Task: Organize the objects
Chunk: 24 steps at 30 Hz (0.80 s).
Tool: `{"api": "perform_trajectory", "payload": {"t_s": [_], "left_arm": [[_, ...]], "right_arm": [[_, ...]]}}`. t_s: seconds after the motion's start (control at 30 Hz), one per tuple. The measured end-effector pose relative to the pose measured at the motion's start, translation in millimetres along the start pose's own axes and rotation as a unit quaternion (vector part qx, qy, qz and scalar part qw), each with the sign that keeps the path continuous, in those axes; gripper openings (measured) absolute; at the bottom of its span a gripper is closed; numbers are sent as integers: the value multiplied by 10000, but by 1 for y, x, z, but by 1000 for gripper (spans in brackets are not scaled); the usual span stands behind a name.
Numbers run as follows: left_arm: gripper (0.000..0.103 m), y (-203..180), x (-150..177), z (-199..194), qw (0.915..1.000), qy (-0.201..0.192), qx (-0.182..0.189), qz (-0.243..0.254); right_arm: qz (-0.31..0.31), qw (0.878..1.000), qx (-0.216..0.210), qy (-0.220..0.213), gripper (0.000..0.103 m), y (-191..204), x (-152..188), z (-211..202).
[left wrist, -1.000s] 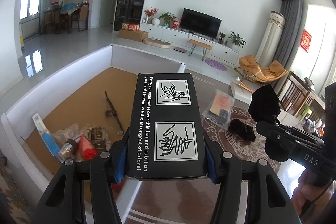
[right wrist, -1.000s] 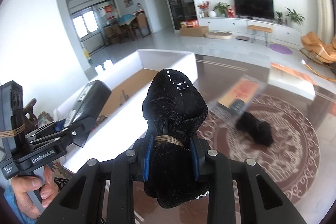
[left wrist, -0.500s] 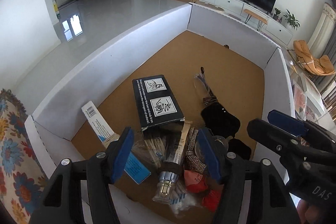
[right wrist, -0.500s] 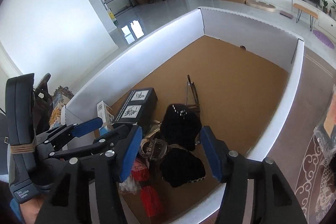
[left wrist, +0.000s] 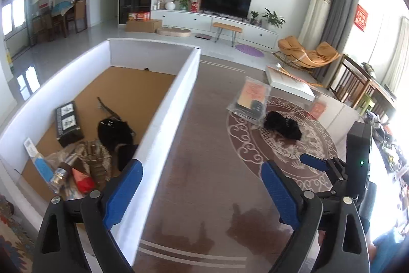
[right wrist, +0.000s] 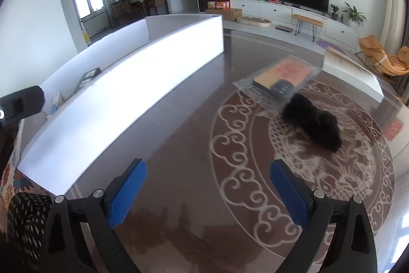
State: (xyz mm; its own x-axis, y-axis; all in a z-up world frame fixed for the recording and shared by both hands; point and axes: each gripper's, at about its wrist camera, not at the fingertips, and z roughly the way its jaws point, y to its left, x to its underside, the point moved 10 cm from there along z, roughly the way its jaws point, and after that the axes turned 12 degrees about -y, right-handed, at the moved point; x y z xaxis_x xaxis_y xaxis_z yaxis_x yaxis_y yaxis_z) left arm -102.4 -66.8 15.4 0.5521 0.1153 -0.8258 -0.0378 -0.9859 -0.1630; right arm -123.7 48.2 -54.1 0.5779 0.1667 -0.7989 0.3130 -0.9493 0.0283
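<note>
Both my left gripper (left wrist: 202, 186) and right gripper (right wrist: 208, 186) are spread and empty. The black pouch (right wrist: 313, 123) on the table (right wrist: 194, 170) looks soft and light. I'd pinch it across its middle.

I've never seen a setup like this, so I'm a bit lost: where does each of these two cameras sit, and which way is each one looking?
Left wrist: sits on the left gripper, above the table's edge, facing the white box and table; its open blue fingers and the right gripper show.
Right wrist: sits on the right gripper, facing the black fuzzy item; its open fingers show.
Both share the box, clear packet, fuzzy item and TV.
</note>
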Motion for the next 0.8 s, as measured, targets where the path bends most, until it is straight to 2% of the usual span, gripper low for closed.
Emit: {"api": "perform_trajectory", "payload": {"t_s": [0.07, 0.1, 0.23, 0.37, 0.5, 0.8], "left_arm": [[103, -35, 22, 12, 9993, 240, 295, 39], [103, -46, 35, 23, 9986, 405, 319, 96], [103, -75, 77, 62, 9951, 870, 105, 455], [103, -70, 99, 88, 9914, 1096, -147, 698], [103, -61, 108, 101, 9892, 1167, -349, 820], [103, -58, 106, 101, 9915, 947, -315, 834]], "right_arm": [[163, 9991, 391, 93, 97, -42, 25, -15], [271, 9981, 536, 134, 97, -61, 36, -22], [557, 9947, 829, 240, 97, -98, 64, -36], [774, 9933, 858, 86, 97, -107, 61, -41], [778, 9918, 976, 277, 97, -106, 66, -34], [632, 9915, 1041, 451, 103, -103, 74, -26]]}}
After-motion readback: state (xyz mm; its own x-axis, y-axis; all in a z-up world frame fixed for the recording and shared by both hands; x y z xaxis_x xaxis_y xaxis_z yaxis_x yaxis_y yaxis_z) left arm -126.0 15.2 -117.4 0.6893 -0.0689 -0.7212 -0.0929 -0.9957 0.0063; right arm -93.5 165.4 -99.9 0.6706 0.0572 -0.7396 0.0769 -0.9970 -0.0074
